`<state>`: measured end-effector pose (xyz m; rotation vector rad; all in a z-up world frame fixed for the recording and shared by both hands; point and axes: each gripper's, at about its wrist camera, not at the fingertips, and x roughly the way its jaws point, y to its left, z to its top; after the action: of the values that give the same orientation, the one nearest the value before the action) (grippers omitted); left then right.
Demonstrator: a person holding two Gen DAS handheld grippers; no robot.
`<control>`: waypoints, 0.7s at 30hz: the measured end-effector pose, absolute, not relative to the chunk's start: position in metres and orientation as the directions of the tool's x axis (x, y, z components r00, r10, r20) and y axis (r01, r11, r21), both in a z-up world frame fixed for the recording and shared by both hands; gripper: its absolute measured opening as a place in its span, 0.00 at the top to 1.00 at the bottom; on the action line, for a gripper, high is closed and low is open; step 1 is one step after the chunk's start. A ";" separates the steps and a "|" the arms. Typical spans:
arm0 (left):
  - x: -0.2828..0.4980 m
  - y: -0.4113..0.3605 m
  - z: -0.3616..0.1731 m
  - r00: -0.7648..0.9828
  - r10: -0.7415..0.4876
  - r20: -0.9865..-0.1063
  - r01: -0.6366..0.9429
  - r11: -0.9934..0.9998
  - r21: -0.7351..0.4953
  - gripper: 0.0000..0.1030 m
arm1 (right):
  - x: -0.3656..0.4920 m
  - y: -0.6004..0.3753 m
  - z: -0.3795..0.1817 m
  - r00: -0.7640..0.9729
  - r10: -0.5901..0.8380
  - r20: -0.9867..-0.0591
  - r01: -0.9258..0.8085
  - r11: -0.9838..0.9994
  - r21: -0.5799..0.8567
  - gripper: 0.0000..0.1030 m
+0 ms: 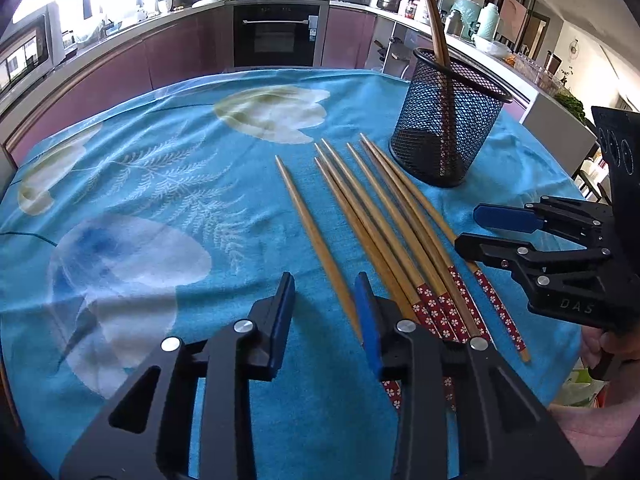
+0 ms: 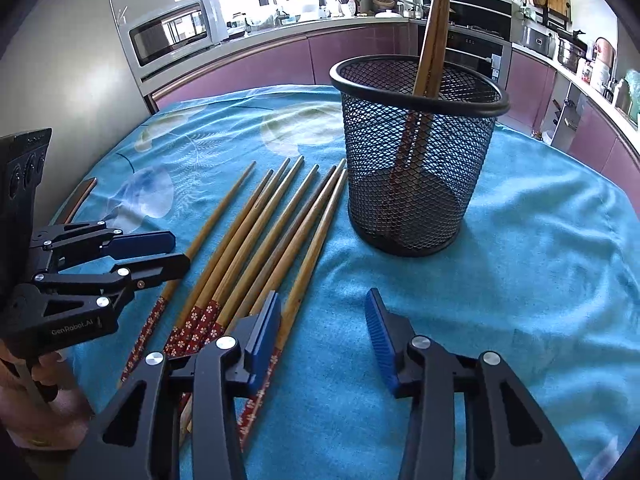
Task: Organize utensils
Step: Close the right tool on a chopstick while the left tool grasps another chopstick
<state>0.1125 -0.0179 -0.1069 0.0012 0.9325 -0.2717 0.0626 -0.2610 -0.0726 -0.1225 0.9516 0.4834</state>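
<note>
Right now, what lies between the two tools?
In both wrist views, loose chopsticks on the blue cloth lie between the left tool and the right tool.

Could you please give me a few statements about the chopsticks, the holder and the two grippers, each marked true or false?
1. The mesh holder stands upright on the blue cloth. True.
2. The holder is empty. False: two chopsticks already lean inside it.
3. The right gripper is clamped on a chopstick. False: its jaws are open and hold nothing.
4. Several loose chopsticks lie on the cloth beside the holder. True.
5. The left gripper is open, with one chopstick lying on the cloth between its fingers. True.
6. The loose chopsticks point their red patterned ends toward the holder. False: the red ends lie nearer the grippers.
</note>
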 end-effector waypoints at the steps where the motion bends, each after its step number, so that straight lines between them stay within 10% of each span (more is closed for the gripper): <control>1: 0.113 -0.017 -0.107 0.562 -0.231 -0.794 0.232 0.966 -0.117 0.69 | 0.063 -0.260 -0.072 0.481 0.341 -0.808 -0.450 0.887 0.106 0.61; 21: 0.126 -0.013 -0.109 0.573 -0.218 -0.790 0.173 0.974 -0.143 0.92 | 0.072 -0.262 -0.075 0.482 0.385 -0.787 -0.403 0.895 0.191 0.94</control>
<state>0.1257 -0.0128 -0.1093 -0.0514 0.9335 -0.2291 0.0723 -0.2618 -0.0750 -0.0206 0.9531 0.4805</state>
